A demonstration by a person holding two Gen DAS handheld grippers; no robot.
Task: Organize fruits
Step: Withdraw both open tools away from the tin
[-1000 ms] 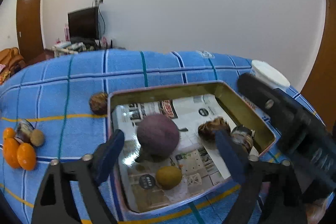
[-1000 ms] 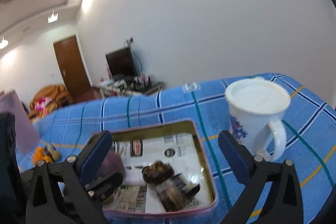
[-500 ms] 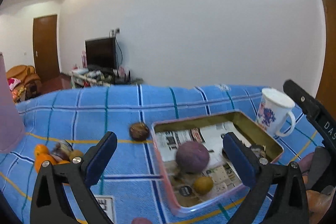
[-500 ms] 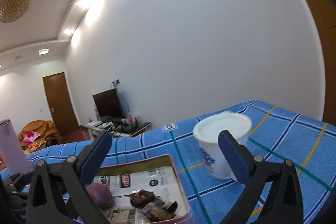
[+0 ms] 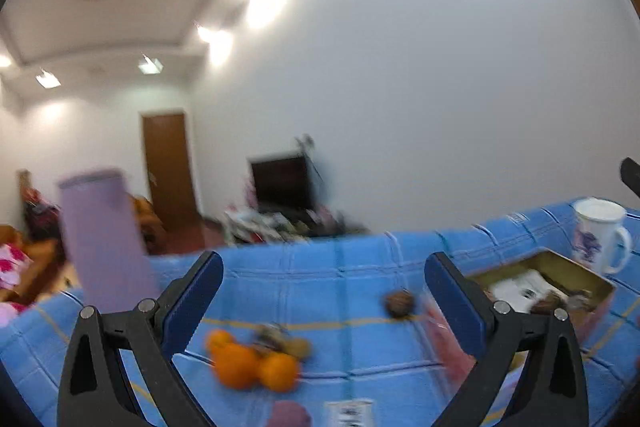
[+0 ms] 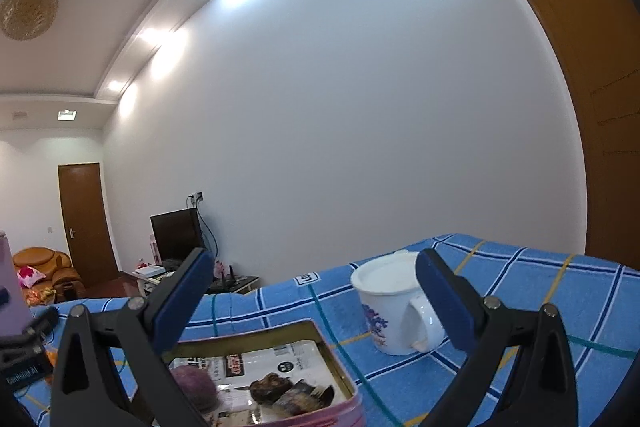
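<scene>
The left claw (image 5: 320,301) is spread wide and holds nothing. It hovers above the blue checked cloth surface (image 5: 340,267), pitched towards the horizon, so much of its view is wall and ceiling. A cluster of round orange citrus fruits (image 5: 252,363) lies on the cloth between its jaws, lower in frame; a small brown round fruit (image 5: 399,303) lies apart, near the gold rectangular metal tin (image 5: 560,267). The left view is blurred, which suggests fast motion.

Risks:
- A fast descent onto the cluster may scatter the round fruits, which would probably roll across the cloth.
- The tall lilac tumbler (image 5: 104,239) stands left of the cluster; a wide swing could topple it.
- The white lidded ceramic mug (image 6: 394,307) stands just beside the tin; a careless right-side move could knock it.

The right claw (image 6: 312,297) is also spread and empty, held level above the tin's near edge. The paper-lined tin holds a purple round fruit (image 6: 196,385) and dark brown pieces (image 6: 280,387).
</scene>
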